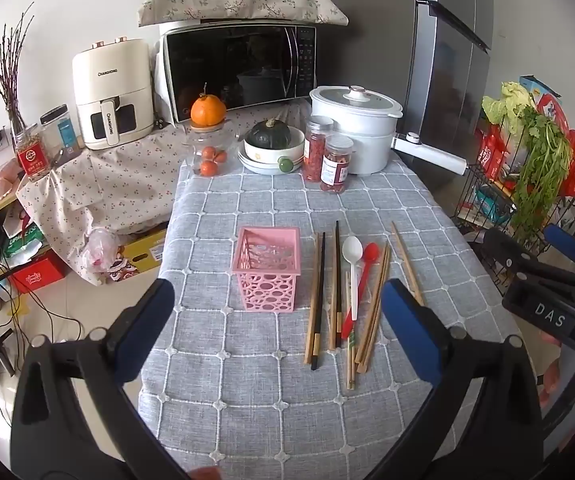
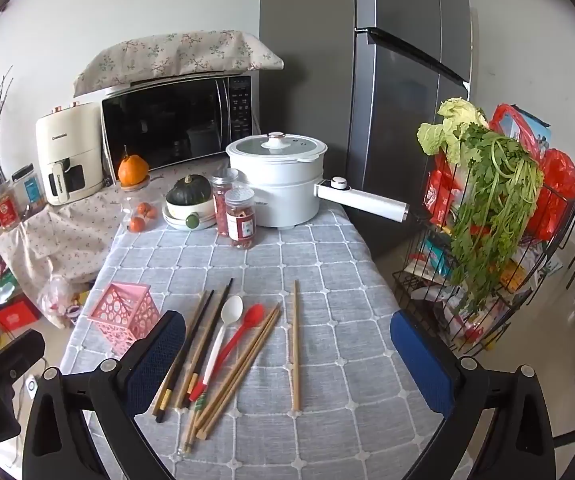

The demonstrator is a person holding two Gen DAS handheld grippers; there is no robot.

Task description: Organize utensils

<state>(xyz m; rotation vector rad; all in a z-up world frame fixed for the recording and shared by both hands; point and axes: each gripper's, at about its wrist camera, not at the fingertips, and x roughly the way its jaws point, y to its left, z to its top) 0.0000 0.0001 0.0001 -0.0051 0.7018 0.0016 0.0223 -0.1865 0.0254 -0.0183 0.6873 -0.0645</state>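
The left gripper (image 1: pixel 277 320) and right gripper (image 2: pixel 287 354) hover above the table (image 2: pixel 327 264), jaws spread wide, holding nothing. Chopsticks (image 2: pixel 295 344), a white spoon (image 2: pixel 223 332) and a red spoon (image 2: pixel 235 340) lie flat right of the upright pink basket (image 1: pixel 268 270).

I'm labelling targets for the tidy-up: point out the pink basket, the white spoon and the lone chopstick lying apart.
pink basket (image 1: pixel 268 280), left wrist view, on its front lattice wall.
white spoon (image 1: pixel 352 249), left wrist view, on its bowl.
lone chopstick (image 2: pixel 295 344), right wrist view, on the middle of its shaft.
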